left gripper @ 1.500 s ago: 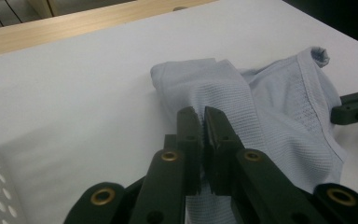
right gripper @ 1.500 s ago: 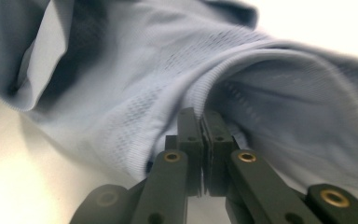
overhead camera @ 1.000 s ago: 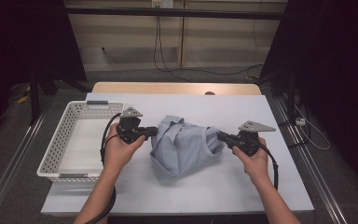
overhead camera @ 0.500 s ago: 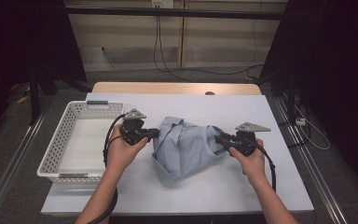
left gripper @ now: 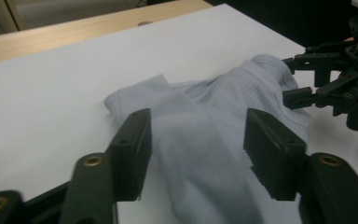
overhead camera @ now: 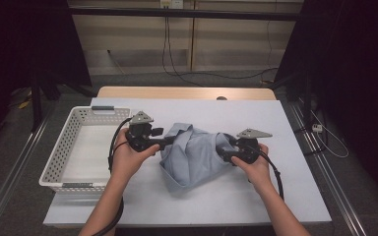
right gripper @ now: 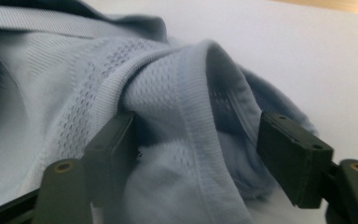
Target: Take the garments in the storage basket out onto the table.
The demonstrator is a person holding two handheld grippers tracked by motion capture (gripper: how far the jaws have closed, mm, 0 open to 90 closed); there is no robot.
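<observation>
A light blue knit garment (overhead camera: 194,155) lies crumpled in the middle of the white table (overhead camera: 285,128). My left gripper (overhead camera: 170,142) is at its left edge. Its jaws have just been opening and now stand open, with cloth (left gripper: 205,107) lying slack between and beyond the pads (left gripper: 133,154). My right gripper (overhead camera: 225,153) is at the garment's right edge and has also just been opening. It is open around a ribbed hem fold (right gripper: 186,98), which leans against one pad (right gripper: 114,144), while the other pad (right gripper: 291,154) stands clear of it. The right gripper (left gripper: 291,79) also appears in the left gripper view, at the far right.
A white perforated basket (overhead camera: 59,157) stands at the table's left side, close beside my left hand. A wooden strip (overhead camera: 187,92) runs along the far edge of the table. Cables lie on the floor beyond it. Bare table surface lies in front of and behind the garment.
Both grippers were shut on the garment's ends and have let go. The right hand came down and a little inward. The garment has sagged into a lower heap on the table.
</observation>
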